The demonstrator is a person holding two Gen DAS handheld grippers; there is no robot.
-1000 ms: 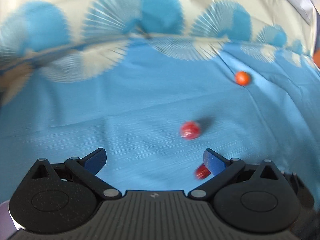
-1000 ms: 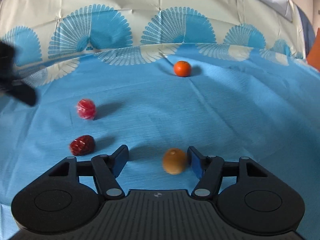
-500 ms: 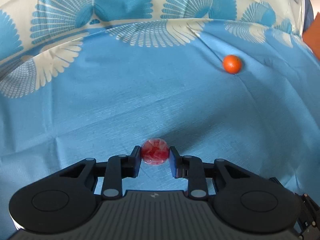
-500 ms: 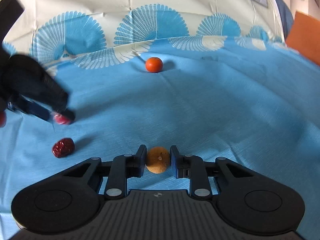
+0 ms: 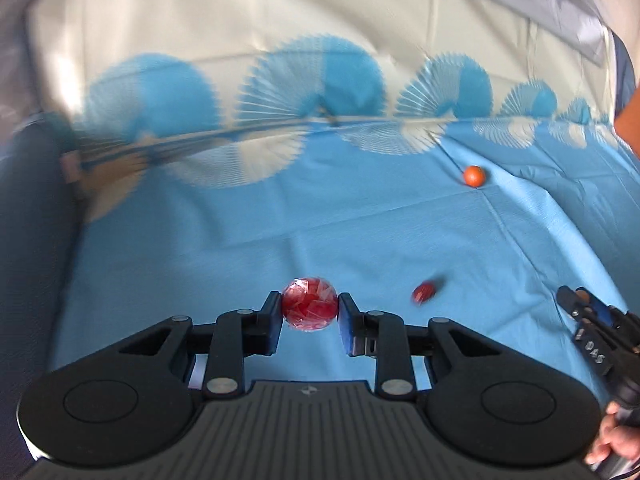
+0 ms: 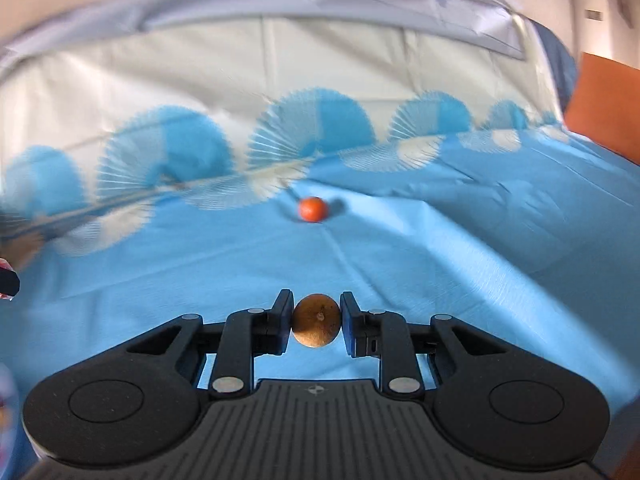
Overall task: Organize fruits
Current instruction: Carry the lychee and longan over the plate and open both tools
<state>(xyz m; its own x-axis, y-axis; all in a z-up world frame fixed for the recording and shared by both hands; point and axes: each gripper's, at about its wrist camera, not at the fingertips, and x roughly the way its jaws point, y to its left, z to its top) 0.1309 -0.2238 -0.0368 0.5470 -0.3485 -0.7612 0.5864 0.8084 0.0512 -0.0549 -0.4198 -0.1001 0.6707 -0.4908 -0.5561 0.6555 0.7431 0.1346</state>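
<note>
My left gripper (image 5: 309, 312) is shut on a round red fruit in clear wrap (image 5: 309, 305) and holds it above the blue cloth (image 5: 320, 224). My right gripper (image 6: 316, 320) is shut on a small brown round fruit (image 6: 317, 321), also lifted. A dark red fruit (image 5: 424, 292) lies on the cloth to the right of my left gripper. A small orange fruit (image 5: 474, 176) (image 6: 313, 209) lies far back near the cloth's patterned border. The right gripper also shows at the right edge of the left wrist view (image 5: 596, 344).
The blue cloth has a cream band with blue fan shapes (image 6: 312, 136) rising at the back. An orange panel (image 6: 604, 112) stands at the far right. A dark surface (image 5: 28, 216) lies along the left edge of the cloth.
Both grippers closed on their fruits about half a second ago and have since lifted them off the cloth. The views have pulled back and up.
</note>
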